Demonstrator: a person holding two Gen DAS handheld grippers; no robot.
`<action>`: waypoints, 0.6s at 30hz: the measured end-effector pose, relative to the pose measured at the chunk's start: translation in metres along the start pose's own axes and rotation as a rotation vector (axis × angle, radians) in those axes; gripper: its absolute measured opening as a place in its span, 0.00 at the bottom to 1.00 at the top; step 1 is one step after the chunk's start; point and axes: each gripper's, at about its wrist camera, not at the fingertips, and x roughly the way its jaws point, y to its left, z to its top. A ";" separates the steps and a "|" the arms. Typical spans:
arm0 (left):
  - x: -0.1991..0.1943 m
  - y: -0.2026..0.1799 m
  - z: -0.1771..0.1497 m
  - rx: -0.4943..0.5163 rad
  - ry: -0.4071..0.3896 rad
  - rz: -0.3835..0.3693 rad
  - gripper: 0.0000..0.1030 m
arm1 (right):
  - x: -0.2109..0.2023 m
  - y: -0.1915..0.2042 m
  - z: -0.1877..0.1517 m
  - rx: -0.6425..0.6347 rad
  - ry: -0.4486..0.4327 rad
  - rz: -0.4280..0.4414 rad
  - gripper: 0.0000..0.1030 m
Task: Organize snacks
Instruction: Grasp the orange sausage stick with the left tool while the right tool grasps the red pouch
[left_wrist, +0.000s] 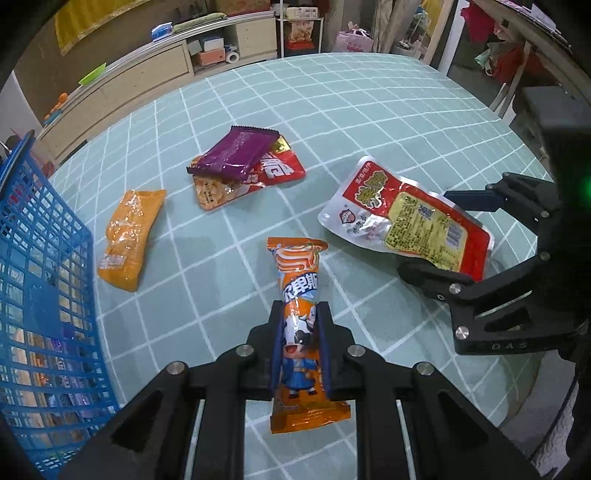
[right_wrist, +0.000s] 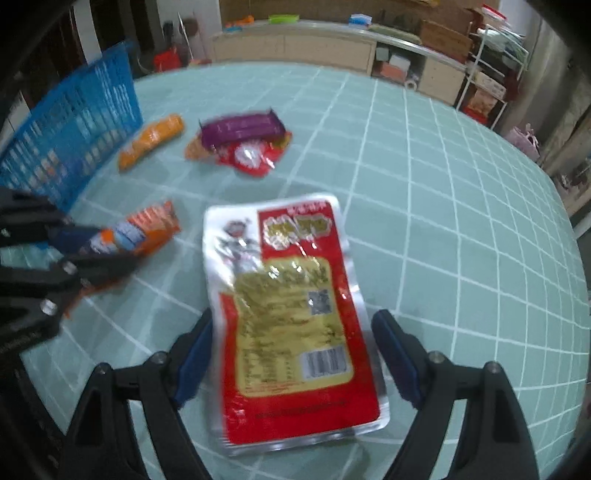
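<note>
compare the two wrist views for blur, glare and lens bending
Left wrist view: sharp, print on the orange cow-print snack readable, mild glare on the plain orange packet. Right wrist view: motion-smeared, text on the red-and-white pouch illegible, blue basket streaked. Both: fisheye bends the tablecloth grid, dark corners.

On the table (left_wrist: 369, 110), seen from the left wrist, a basket (left_wrist: 44, 258) stands at the left edge. Just right of it lies a plump packet (left_wrist: 129, 236). Farther back, one wrapper (left_wrist: 236, 155) rests on top of a flat pouch (left_wrist: 258, 177). A long packet (left_wrist: 299, 332) lies nearest, and a large flat pouch (left_wrist: 406, 218) lies to its right.
</note>
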 end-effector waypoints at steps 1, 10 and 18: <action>0.002 0.000 0.000 -0.004 0.001 0.001 0.14 | 0.002 -0.001 -0.001 0.003 -0.007 0.006 0.85; -0.003 0.014 -0.007 -0.058 -0.004 -0.021 0.14 | -0.003 -0.015 0.000 0.064 -0.041 0.026 0.61; 0.003 0.025 -0.008 -0.078 0.000 -0.037 0.14 | -0.010 0.002 0.006 0.015 -0.058 0.042 0.33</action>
